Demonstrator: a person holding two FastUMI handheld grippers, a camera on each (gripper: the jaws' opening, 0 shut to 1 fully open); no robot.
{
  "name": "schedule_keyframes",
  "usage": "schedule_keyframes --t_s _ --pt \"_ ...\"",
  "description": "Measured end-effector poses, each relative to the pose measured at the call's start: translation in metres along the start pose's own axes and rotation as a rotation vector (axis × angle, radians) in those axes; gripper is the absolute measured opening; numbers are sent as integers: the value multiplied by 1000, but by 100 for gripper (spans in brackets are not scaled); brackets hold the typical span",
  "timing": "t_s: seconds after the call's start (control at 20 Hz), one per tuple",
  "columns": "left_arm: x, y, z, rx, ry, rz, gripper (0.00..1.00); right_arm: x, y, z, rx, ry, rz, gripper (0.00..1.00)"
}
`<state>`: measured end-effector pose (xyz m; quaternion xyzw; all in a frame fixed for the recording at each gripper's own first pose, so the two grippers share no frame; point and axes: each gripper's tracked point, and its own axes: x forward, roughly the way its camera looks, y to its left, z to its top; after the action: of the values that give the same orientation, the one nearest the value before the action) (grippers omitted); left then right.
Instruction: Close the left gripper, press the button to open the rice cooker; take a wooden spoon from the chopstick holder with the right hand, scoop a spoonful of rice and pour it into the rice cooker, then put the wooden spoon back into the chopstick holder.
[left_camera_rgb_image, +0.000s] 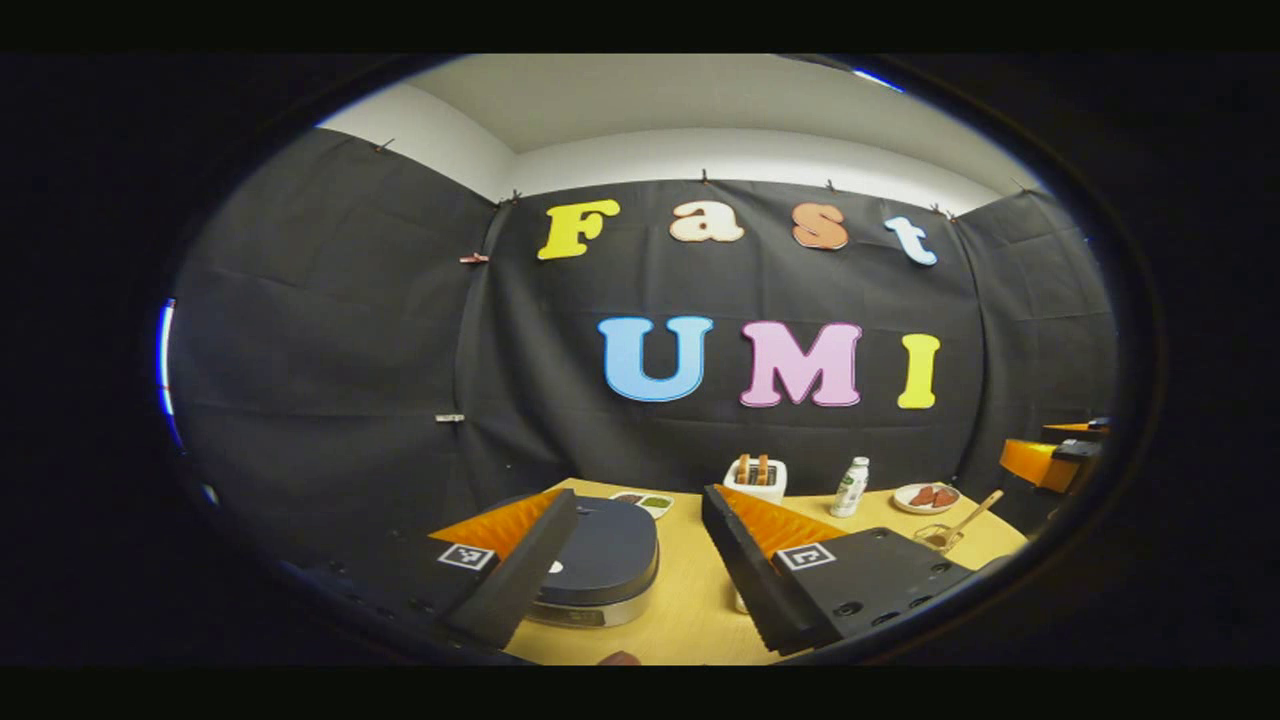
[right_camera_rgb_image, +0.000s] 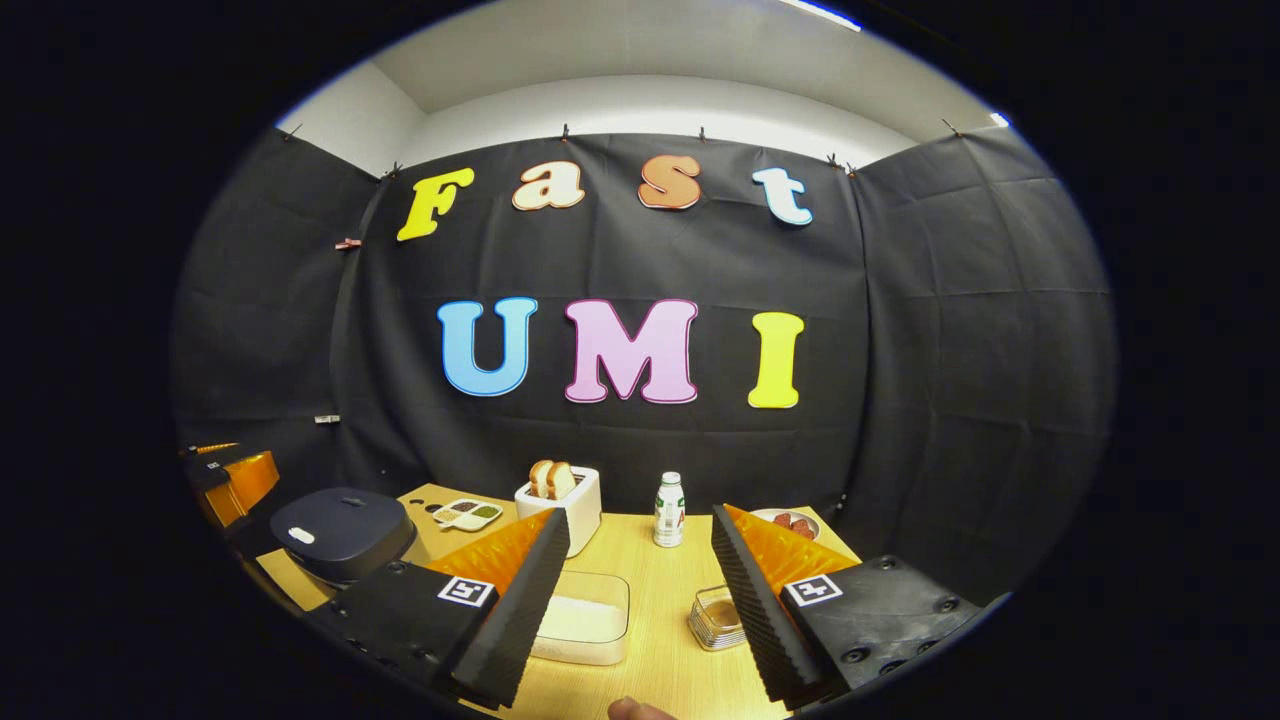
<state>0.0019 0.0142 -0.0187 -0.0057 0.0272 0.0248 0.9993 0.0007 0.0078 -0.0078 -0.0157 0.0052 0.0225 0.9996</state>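
Holding both grippers above the wooden table, I have nothing in either of them. In the left gripper view my left gripper shows at the bottom of the frame with its fingers spread wide, and the rice cooker sits low in the frame between them, nearer the left finger, its dark lid down. Toward the lower right of that view the wooden spoon leans out of the chopstick holder, a small wire one, with a plate of reddish food just behind it. A white toaster with bread in its slots and a small white bottle stand farther back near the black wall. At the right edge of that frame my right gripper is partly seen.

In the right gripper view my right gripper is also wide open, fingers rising from the bottom of the frame. Between them, low in the frame, lies a clear container of white rice, partly behind the left finger. A small glass holder stands just beside the right finger; I cannot tell whether the spoon is in it from here. The cooker sits at lower left, and a divided dish of grains lies behind it, left of the toaster.
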Motion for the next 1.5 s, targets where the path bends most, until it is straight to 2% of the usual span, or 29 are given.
schedule_keyframes --t_s 0.15,0.25,0.3,0.4,0.55,0.7,0.85,1.05,1.1,1.25,1.3,1.5 --pt "2 6 -1 5 4 3 85 1 5 3 -7 -7 11 89" --pt "5 9 -4 16 15 3 80 2 8 2 -5 -3 16 89" --pt "6 10 -5 23 20 4 71 2 9 2 -4 -3 18 89" --pt "10 15 -5 26 21 11 61 3 10 4 -3 -9 20 89" --pt "16 22 -13 41 38 14 51 5 12 5 -3 -11 22 90" --pt "24 34 -24 41 76 9 32 8 16 1 -4 -4 28 89" --pt "33 40 -38 48 112 -4 25 9 21 0 -5 1 31 89" --pt "52 66 -57 26 179 26 14 14 27 -4 -5 9 34 89" --pt "53 70 -66 14 197 27 8 14 29 -4 -5 9 32 89" --pt "62 77 -86 -29 254 14 8 17 29 -9 -3 19 25 89" --pt "65 79 -93 -37 271 11 5 18 29 -11 -2 21 22 90" --pt "76 87 -115 -53 332 11 7 21 29 -14 -1 29 7 90"
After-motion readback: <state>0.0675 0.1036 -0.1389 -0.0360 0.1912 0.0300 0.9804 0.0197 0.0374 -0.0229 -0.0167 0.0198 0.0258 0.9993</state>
